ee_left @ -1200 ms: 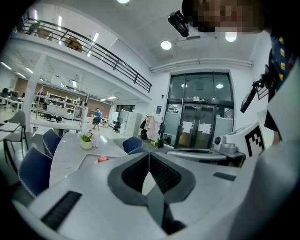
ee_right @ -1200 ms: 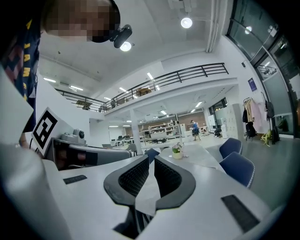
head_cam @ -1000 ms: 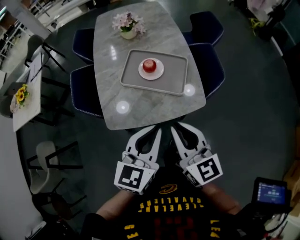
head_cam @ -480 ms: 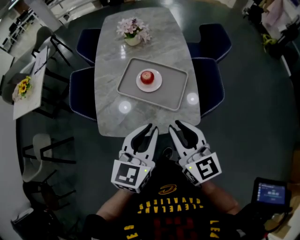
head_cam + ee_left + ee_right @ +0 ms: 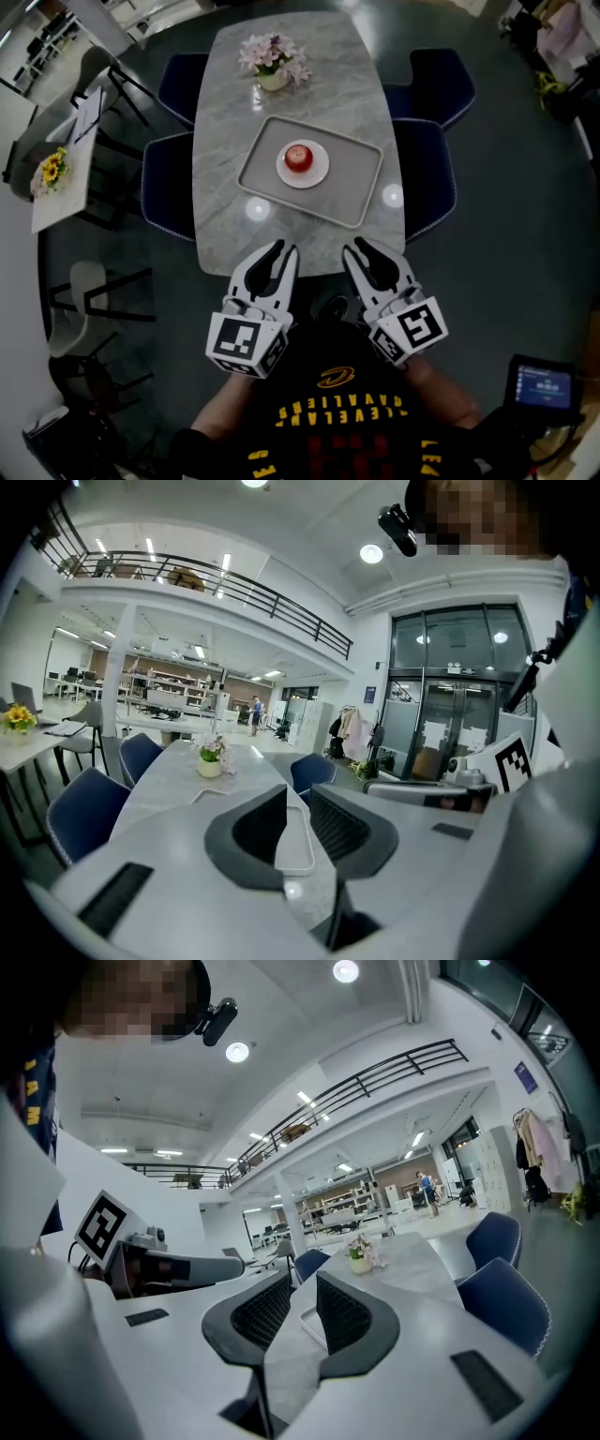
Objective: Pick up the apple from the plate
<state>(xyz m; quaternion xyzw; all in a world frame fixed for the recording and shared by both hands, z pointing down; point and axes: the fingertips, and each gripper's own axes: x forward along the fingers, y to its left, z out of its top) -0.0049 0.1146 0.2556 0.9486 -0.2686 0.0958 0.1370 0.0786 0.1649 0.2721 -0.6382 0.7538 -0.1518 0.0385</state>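
A red apple (image 5: 299, 157) sits on a small white plate (image 5: 316, 172) in the middle of a grey tray (image 5: 356, 183) on the marble table (image 5: 220, 202). Both grippers hover side by side at the table's near edge, well short of the tray. My left gripper (image 5: 281, 249) has its jaws a narrow gap apart with nothing between them, and so does my right gripper (image 5: 357, 247). In the left gripper view the left gripper (image 5: 298, 794) frames a strip of the tray (image 5: 298, 841). The right gripper (image 5: 303, 1283) points along the table. The apple is hidden in both gripper views.
A vase of pink flowers (image 5: 273, 60) stands at the table's far end. Dark blue chairs flank the table on the left (image 5: 167, 192) and on the right (image 5: 429, 169). A side table with yellow flowers (image 5: 52, 173) is at far left.
The table has drawn closer in the head view. Both grippers now reach its near edge, and the left one has shifted slightly left. The apple has not moved on its plate.
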